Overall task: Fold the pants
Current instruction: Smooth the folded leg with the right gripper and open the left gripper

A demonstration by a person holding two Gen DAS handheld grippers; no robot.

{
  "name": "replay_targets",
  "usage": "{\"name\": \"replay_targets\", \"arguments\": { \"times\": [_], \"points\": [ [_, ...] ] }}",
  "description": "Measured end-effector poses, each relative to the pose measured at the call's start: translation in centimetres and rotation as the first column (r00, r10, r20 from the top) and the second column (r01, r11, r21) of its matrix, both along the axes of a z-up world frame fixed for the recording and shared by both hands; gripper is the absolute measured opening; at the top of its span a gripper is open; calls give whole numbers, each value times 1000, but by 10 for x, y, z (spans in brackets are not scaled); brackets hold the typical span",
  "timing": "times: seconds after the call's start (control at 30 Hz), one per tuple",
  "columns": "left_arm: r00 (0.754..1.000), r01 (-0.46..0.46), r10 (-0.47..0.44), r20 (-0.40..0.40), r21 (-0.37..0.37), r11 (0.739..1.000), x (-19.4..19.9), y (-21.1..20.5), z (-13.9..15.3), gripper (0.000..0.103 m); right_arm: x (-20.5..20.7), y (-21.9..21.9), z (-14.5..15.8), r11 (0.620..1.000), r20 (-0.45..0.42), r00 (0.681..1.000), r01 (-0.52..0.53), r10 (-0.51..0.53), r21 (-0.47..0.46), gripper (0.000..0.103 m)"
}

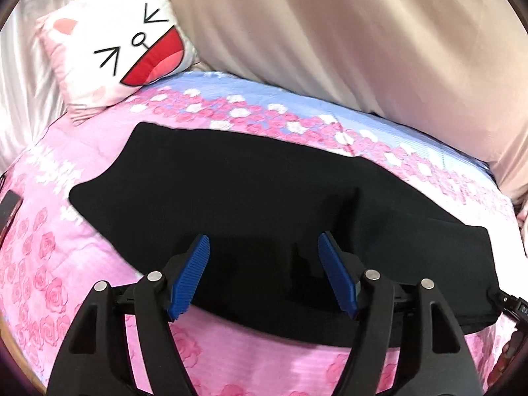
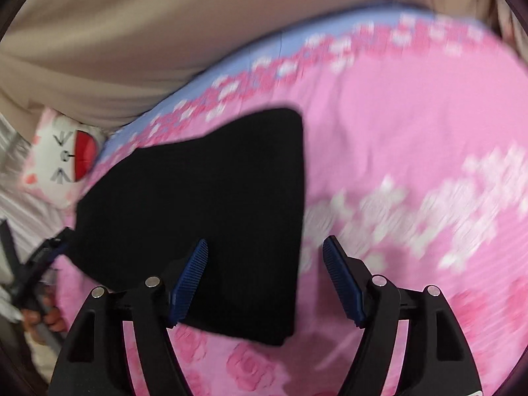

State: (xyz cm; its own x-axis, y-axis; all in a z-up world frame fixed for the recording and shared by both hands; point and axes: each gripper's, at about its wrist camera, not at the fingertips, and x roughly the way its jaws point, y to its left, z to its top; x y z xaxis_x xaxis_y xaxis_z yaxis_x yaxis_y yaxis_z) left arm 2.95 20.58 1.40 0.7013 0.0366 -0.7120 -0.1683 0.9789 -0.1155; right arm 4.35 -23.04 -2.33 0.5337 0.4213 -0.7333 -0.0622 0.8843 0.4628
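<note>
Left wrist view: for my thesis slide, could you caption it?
Open left claw poised over black pants lying on a pink floral bedspread.

A home bedroom: a bed with pink rose-print bedspread [image 1: 66, 264], cartoon-face pillow [image 1: 115, 49] and beige curtain [image 1: 330, 33].

Bright, even light; strong fisheye bending at edges; right wrist view motion-blurred.
</note>
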Motion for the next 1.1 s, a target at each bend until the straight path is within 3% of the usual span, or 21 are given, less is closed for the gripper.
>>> {"name": "replay_targets", "arguments": {
  "times": [0.07,0.1,0.2,0.33,0.4,0.47,0.67,0.87,0.93,1.0,1.07,1.1],
  "points": [
    [1000,-14,13,-21,-13,1000,0,3,-5,67,-6,7,-1,1000,18,1000,-6,6,-4,66],
    [999,-22,21,-35,-19,1000,0,4,-8,67,-9,12,-2,1000,36,999,-16,16,4,50],
    [997,-47,45,-62,-32,998,-1,5,-15,67,-13,26,-5,999,97,995,-34,35,-11,29],
    [994,-77,74,-83,-41,996,-9,4,-13,67,-20,16,0,999,126,992,-25,22,23,20],
    [993,-89,88,-75,-15,996,-16,2,-9,69,-25,4,4,1000,149,989,-6,9,-24,18],
    [992,-105,105,-65,8,994,-23,0,-4,78,-27,-9,3,1000,142,990,-17,20,-22,18],
    [992,-109,111,-54,36,993,-35,-13,5,78,-32,-22,11,992,182,981,-40,61,-116,18],
    [997,-52,55,-58,44,998,-37,-32,5,78,-45,-91,18,975,186,980,107,-70,-196,18],
    [998,-15,18,-67,42,999,-32,-43,-1,78,-48,-116,11,969,150,984,128,-97,-213,24],
    [996,18,-14,-85,39,999,-25,-55,-9,78,-51,-127,7,959,123,985,151,-124,-239,36],
    [994,41,-37,-102,36,999,-18,-67,-16,78,-69,-110,32,913,242,955,247,-173,-323,43],
    [993,51,-47,-105,33,998,-15,-72,-18,78,-76,-97,43,907,298,943,248,-146,-341,62]
  ]
}}
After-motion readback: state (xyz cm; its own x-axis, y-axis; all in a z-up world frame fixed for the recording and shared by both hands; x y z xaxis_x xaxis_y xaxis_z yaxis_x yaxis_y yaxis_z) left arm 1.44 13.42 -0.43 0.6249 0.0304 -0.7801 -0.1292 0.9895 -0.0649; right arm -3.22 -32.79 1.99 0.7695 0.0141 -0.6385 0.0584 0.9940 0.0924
